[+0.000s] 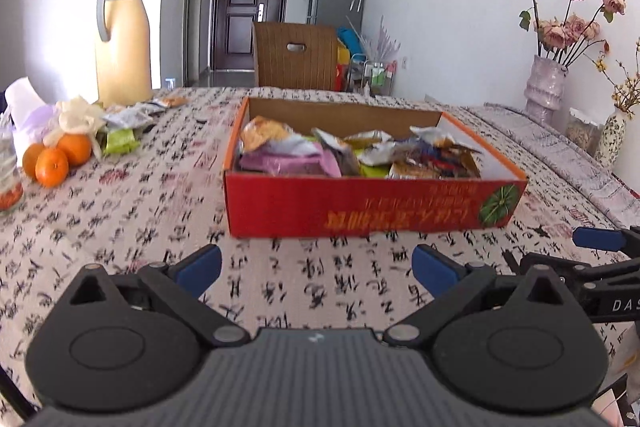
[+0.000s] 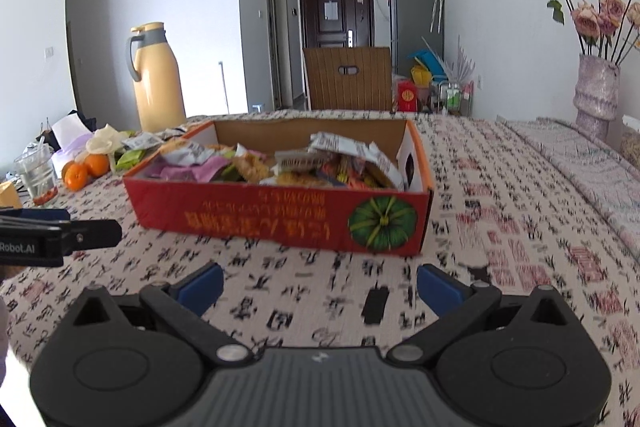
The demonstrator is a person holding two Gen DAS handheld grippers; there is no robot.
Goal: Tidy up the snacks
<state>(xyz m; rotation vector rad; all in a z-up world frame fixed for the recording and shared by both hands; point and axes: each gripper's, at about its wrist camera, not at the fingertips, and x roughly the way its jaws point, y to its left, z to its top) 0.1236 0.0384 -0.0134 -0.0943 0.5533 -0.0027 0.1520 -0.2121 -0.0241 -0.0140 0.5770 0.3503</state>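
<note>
The counter (image 1: 120, 211), covered in a pale cloth printed with black characters, fills both views, with a wide bare stretch of cloth between the cameras and the box. The red cardboard box (image 1: 360, 203) sits near the middle of it, open-topped, its long printed side facing the tongs; bare cloth runs along its right side out to the counter's edge. The snacks (image 1: 320, 151) lie heaped inside, crumpled packets reaching about to the rim. A tall yellow jug (image 1: 122, 43) stands at the far left edge, well apart from the box. A few loose packets (image 1: 128, 121) lie in front of the jug, possibly more snacks, though blur hides the labels. Three oranges (image 1: 52, 159) sit near them by the left edge. The left tongs (image 1: 316, 267) hover over bare cloth just short of the box, spread wide and empty. The right tongs (image 2: 320, 287) are likewise released, holding nothing, facing the box's right front corner.
</note>
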